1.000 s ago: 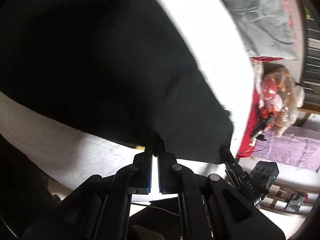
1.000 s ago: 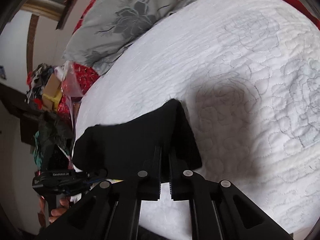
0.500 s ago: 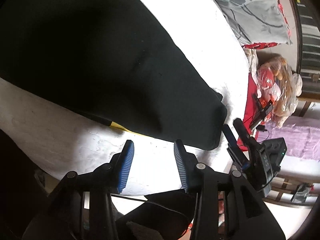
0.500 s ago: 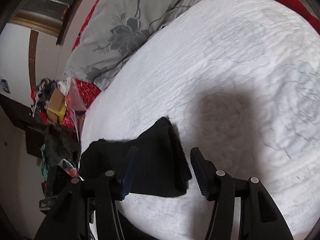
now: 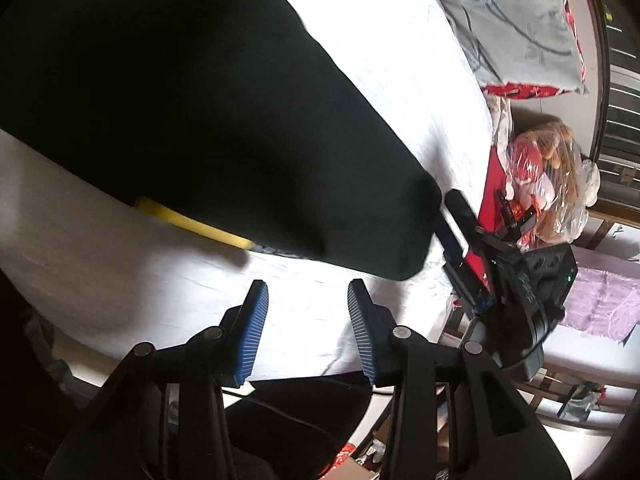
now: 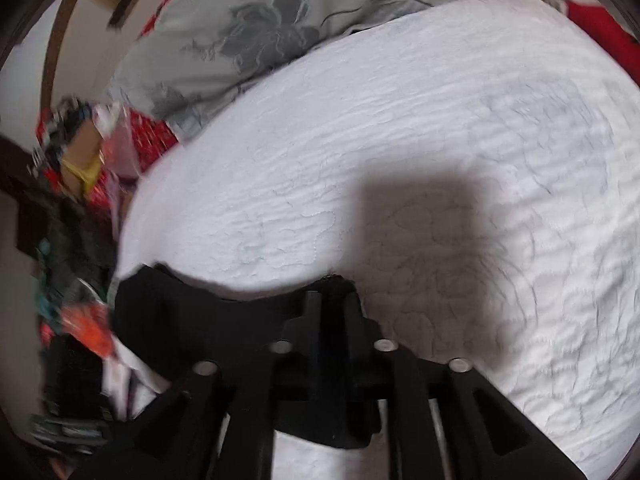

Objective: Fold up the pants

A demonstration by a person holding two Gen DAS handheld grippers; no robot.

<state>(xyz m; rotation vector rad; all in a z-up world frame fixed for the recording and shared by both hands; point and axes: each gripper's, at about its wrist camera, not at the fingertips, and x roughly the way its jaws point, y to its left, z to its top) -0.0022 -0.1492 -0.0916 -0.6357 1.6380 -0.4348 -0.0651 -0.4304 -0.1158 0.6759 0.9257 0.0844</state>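
Moments after release, the left claw [image 5: 307, 292] stands apart and empty beside the black pants [image 5: 200, 120] on the white bed [image 5: 400, 60]; the right claw [image 6: 333, 300] narrows over the hem, fold laid.

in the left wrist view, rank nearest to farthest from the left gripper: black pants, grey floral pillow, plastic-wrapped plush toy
1. Black pants: just ahead of the left gripper, on the white quilted bedspread.
2. Plastic-wrapped plush toy: off the bed's right side.
3. Grey floral pillow: top right, at the bed's far end.
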